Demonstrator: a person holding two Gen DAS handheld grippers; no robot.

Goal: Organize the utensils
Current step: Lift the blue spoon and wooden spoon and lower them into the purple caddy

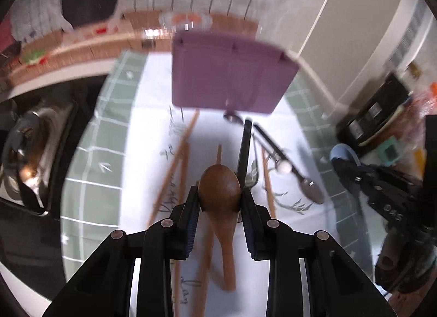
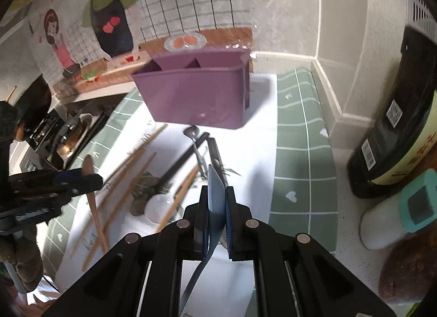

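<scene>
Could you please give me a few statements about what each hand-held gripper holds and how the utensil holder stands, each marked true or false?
1. The left hand-held gripper is shut on the bowl of a wooden spoon. True.
2. The right hand-held gripper is open and holds nothing. False: it is shut on a blue utensil.
3. The purple utensil holder has more than one compartment. True.
4. The wooden chopsticks already stand in the purple utensil holder. False: they lie on the white cloth.
5. A metal spoon lies on the white cloth. True.
</scene>
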